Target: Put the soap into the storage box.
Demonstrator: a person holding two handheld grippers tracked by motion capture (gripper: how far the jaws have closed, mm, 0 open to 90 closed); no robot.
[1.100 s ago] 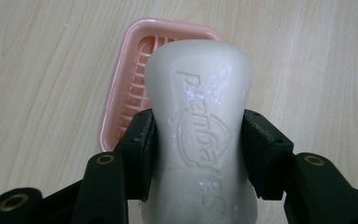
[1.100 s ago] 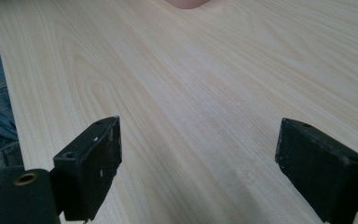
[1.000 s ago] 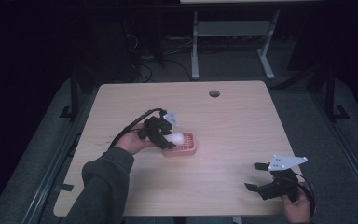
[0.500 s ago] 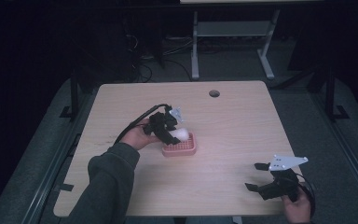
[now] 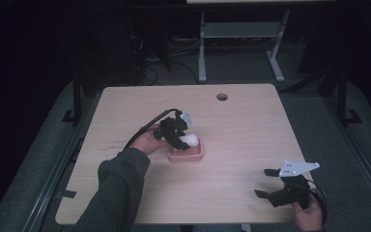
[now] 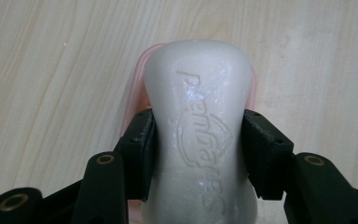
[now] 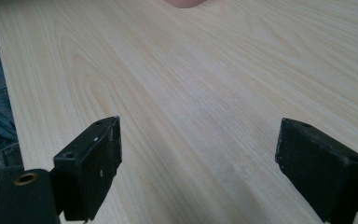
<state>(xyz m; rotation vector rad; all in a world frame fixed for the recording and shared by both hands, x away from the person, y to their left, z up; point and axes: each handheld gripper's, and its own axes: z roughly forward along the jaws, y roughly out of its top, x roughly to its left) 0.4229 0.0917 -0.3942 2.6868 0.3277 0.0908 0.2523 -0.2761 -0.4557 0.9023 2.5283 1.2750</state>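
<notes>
**Over the pink dish: soap gripped, not yet set down**

At the middle of the bench [image 5: 251, 121], the left hand-held gripper [image 5: 182, 137] holds a white soap [image 6: 200, 140] with both pads clamped against its long sides. In the left gripper view the bar's embossed face looks up at the camera, and the pink dish [image 5: 188, 154] shows as a thin rim just behind and under the bar's far end. From the high view the soap sits over the dish, low and close to it; whether it already touches the dish I cannot tell.

By my reading, the pick-up is finished and the carry is nearly finished. What is left is lowering the bar into the dish, letting go, and backing the left hand-held gripper away.

The right hand-held gripper [image 7: 198, 163] rests near the bench's near right corner, well apart from the dish, with its jaws spread wide and nothing between them. Its own view looks along bare wood toward the dish's edge at the top.

Little stands in the way. The bench has a cable hole [image 5: 221, 96] near its far edge, clear of the work. The left cable [image 5: 145, 130] loops beside the hand, away from the dish. The likeliest snag is the pads catching the dish's rim as the bar goes down.
</notes>
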